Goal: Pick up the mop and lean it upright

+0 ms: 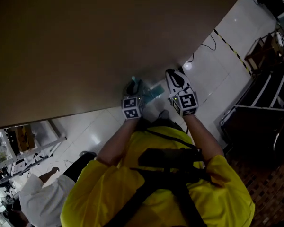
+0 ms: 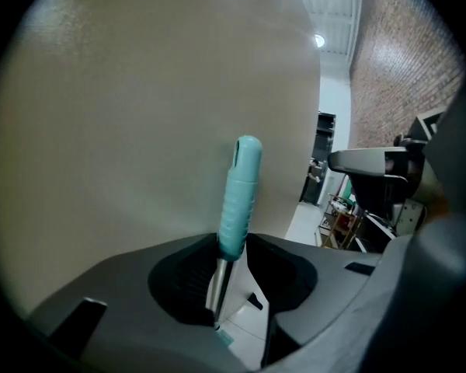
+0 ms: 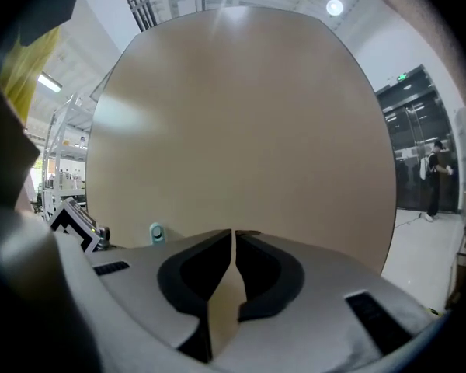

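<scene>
Reaching forward side by side, left tool (image 1: 133,87) released, jaws loose around the mop handle (image 2: 239,196), right tool (image 1: 174,77) clenched shut

head view from above the person's shoulders, facing steeply down a beige wall (image 1: 85,41) to the floor (image 1: 217,65), left gripper view close on the mop handle (image 2: 239,200), facing that same wall, right gripper view likewise near the wall, handle tip at its left

A workshop-like hall: glossy white floor (image 1: 217,79) with striped hazard tape (image 1: 232,51), metal racks (image 1: 35,148), brick wall (image 2: 404,53).
</scene>
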A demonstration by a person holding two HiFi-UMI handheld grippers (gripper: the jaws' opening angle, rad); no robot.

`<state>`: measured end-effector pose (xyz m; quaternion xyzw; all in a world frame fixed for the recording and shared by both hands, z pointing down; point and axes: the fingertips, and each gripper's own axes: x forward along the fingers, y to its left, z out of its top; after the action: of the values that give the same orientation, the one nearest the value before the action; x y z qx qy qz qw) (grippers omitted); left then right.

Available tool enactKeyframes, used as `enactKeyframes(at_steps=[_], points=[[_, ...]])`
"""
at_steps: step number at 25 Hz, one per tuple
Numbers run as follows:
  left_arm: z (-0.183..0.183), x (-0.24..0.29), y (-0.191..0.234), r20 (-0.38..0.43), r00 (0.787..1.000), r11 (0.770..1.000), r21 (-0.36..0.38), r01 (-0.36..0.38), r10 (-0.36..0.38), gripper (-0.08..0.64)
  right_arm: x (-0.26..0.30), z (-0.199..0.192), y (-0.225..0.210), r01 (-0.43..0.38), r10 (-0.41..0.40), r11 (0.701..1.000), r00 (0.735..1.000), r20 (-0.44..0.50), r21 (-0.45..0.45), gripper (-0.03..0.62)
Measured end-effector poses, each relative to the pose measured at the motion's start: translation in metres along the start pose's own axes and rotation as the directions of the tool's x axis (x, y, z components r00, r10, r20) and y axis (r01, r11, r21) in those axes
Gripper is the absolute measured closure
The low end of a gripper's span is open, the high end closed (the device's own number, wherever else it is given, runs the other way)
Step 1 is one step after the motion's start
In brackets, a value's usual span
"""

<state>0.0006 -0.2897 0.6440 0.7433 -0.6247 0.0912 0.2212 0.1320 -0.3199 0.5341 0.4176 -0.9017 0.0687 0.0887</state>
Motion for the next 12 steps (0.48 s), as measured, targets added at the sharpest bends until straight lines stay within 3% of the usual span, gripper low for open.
enactKeyframes(at_steps=[4, 8, 12], points=[[-0.01, -0.004, 0.004, -0.012, 0.999, 0.998, -0.041, -0.049, 0.048, 0.363, 0.013, -0.012, 0.013, -0.064, 0.064, 0.998, 0.998, -0.014, 0.004, 0.568], [0.006, -0.029, 0.011, 0.035, 0.995, 0.993, -0.071, -0.089, 0.092, 0.362, 0.026, -0.015, 0.023, -0.125, 0.125, 0.992, 0.992, -0.028, -0.003, 0.568], [0.055, -0.072, 0.017, 0.158, 0.98, 0.991, -0.063, -0.114, 0.123, 0.472, 0.028, -0.005, 0.027, -0.166, 0.166, 0.986, 0.986, -0.018, -0.011, 0.568]])
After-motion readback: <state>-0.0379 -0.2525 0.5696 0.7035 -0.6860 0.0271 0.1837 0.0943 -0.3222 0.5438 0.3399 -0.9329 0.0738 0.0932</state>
